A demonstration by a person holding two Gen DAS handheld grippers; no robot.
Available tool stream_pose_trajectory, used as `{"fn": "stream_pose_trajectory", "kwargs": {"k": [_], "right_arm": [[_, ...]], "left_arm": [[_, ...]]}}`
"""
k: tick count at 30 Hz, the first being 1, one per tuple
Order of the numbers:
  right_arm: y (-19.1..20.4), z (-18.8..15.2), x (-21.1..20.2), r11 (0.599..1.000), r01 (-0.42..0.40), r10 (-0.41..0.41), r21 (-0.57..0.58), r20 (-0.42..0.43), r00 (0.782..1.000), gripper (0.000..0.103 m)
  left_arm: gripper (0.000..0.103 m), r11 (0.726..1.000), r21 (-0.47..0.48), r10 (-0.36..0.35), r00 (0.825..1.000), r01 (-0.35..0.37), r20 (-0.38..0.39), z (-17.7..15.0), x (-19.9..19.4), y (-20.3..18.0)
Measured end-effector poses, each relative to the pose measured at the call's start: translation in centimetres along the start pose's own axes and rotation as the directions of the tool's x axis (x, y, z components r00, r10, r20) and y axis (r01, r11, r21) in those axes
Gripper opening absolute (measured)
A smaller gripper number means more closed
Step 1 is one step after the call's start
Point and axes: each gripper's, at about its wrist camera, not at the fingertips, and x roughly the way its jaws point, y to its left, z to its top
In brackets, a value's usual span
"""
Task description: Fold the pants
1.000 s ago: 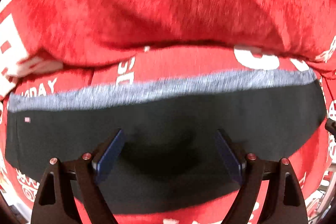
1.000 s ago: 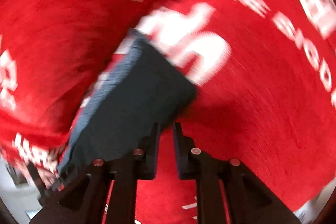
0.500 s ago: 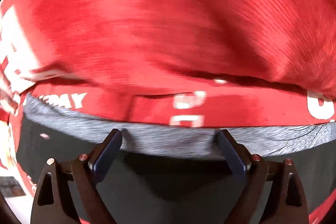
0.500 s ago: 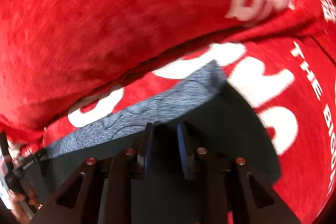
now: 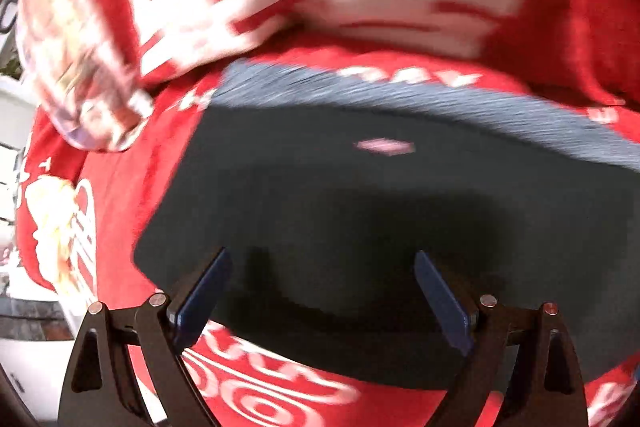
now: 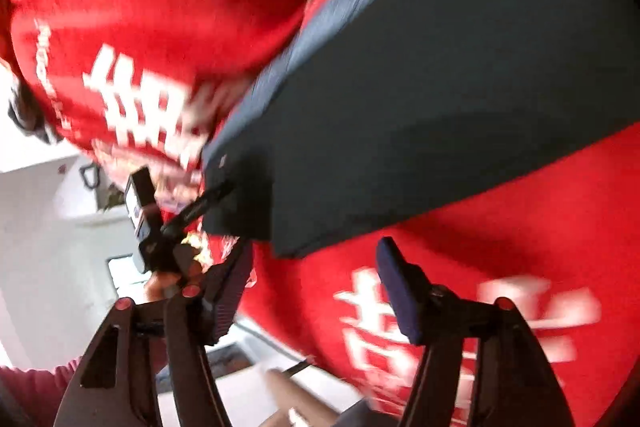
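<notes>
While both tongs [image 5: 320,291] [image 6: 316,287] gape apart, dark pants [image 5: 360,211] lie on a red printed cloth [image 6: 500,227].

I see red cloth [image 5: 120,211] with white lettering [image 6: 148,103] underneath; white wall [image 6: 44,227] at left.

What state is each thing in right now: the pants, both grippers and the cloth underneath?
pants: dark, folded flat, grey waistband at far edge, lying on the cloth.
left gripper: open, fingers over the pants' near edge, holding nothing.
right gripper: open, near the pants' corner, holding nothing.
red printed cloth: spread under the pants, bunched up behind them.
</notes>
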Motion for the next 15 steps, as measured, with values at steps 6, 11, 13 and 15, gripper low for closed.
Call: {"fn": "stream_pose_trajectory", "kwargs": {"k": [6,11,13,15], "right_arm": [[-0.3,-1.6,7.1,0.995,-0.065,0.067,0.077,-0.025,0.997,0.058],[0.4,-3.7,8.2,0.996,-0.020,0.018,0.083,0.019,1.000,0.058],[0.9,-3.3,8.3,0.995,-0.007,0.002,0.102,0.056,0.998,0.058],[1.6,-2.6,8.6,0.992,0.005,-0.014,0.126,0.073,0.997,0.048]], "left_arm": [[0.103,0.985,-0.039,-0.169,0.985,0.171,0.030,-1.1,2.2,3.4],[0.103,0.975,-0.021,-0.220,0.975,0.221,0.033,-1.1,2.8,3.8],[0.103,0.973,-0.017,-0.231,0.972,0.232,0.033,-0.9,3.7,4.5],[0.103,0.971,-0.012,-0.237,0.971,0.238,0.033,-0.9,3.9,4.7]]}}
